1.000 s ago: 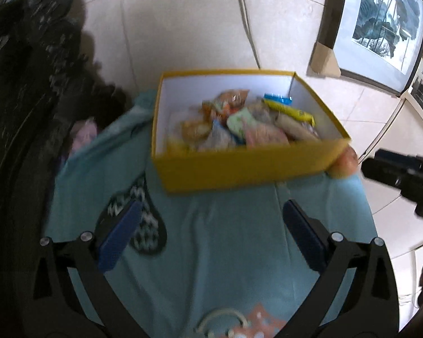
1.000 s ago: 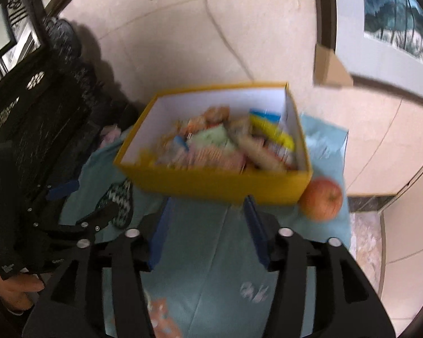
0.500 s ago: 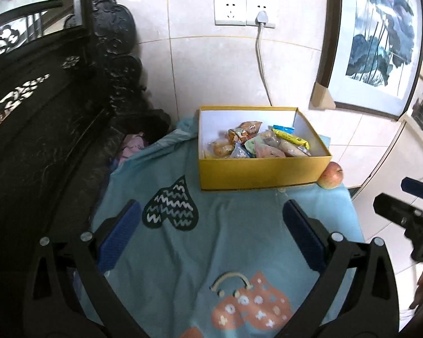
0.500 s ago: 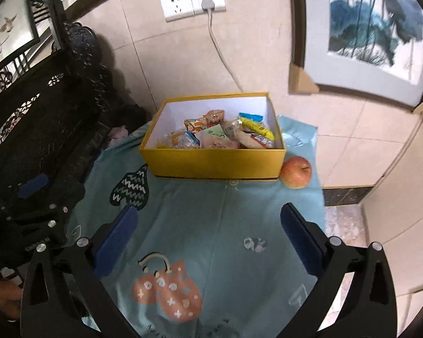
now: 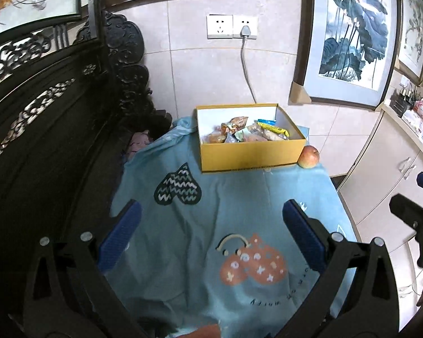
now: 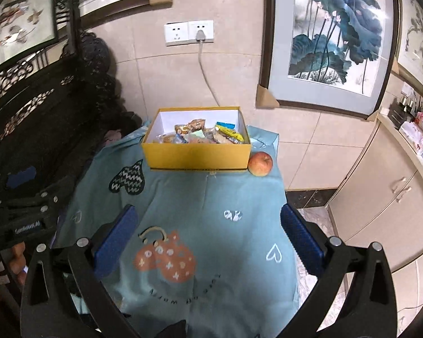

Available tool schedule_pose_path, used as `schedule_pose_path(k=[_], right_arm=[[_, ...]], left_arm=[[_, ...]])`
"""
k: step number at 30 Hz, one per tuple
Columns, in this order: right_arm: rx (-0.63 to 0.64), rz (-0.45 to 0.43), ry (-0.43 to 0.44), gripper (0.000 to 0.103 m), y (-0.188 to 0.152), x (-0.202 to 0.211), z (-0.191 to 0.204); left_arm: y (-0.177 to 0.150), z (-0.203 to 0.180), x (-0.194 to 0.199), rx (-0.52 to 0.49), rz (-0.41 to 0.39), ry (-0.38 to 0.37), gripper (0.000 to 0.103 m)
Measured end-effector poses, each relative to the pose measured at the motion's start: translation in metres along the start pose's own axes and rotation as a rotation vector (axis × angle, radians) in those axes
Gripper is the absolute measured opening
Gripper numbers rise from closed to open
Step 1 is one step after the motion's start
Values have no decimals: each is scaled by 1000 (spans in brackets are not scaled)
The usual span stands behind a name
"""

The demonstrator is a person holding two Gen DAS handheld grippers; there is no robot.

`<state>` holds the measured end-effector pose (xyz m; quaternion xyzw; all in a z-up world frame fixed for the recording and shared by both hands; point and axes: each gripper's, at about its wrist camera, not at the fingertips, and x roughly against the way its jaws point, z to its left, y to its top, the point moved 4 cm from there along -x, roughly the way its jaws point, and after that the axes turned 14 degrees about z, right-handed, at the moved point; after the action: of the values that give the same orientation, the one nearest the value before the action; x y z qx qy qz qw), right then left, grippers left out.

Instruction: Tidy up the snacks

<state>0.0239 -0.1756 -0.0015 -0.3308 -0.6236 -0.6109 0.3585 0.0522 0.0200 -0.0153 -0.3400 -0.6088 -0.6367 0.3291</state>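
A yellow cardboard box [image 6: 196, 156] sits at the far end of a table draped in a light blue cloth [image 6: 211, 197], close to the tiled wall. Wrapped snacks [image 6: 203, 135] fill its white interior, heaped toward the near wall. A red apple [image 6: 260, 163] rests on the cloth just beside the box's right front corner, near the cloth's right edge. The whole near stretch of cloth, from the box to both grippers, is bare of objects, showing only printed motifs: a dark zigzag heart [image 5: 178, 186] and an orange patterned shape [image 5: 252, 264]. To the left the cloth runs up against a dark carved wooden bench [image 5: 56, 118]; to the right it drops off toward beige cabinets [image 6: 380, 197].

A line of cursive print runs below the orange motif but is too blurred to read. A small white label on the left gripper's body, seen from the right wrist, is likewise illegible.

The left gripper [image 5: 211, 233] hovers over the near cloth, angled downward, its blue pads spread wide with nothing between them. The right gripper [image 6: 208, 233] points down the same way, jaws fully apart and empty. Fingertips [image 6: 17, 259] of the person's left hand show at the lower left of the right wrist view.
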Motion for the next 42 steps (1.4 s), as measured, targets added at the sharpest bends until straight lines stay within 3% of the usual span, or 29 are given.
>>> schedule_pose_path(k=[9, 21, 42], right_arm=[[53, -23, 26, 102, -12, 23, 3], [61, -7, 58, 102, -30, 27, -9], [49, -13, 52, 102, -33, 32, -10]], left_arm=[[-17, 4, 31, 89, -30, 27, 101], [-34, -20, 39, 59, -16, 32, 101], [-38, -13, 43, 50, -22, 26, 101]])
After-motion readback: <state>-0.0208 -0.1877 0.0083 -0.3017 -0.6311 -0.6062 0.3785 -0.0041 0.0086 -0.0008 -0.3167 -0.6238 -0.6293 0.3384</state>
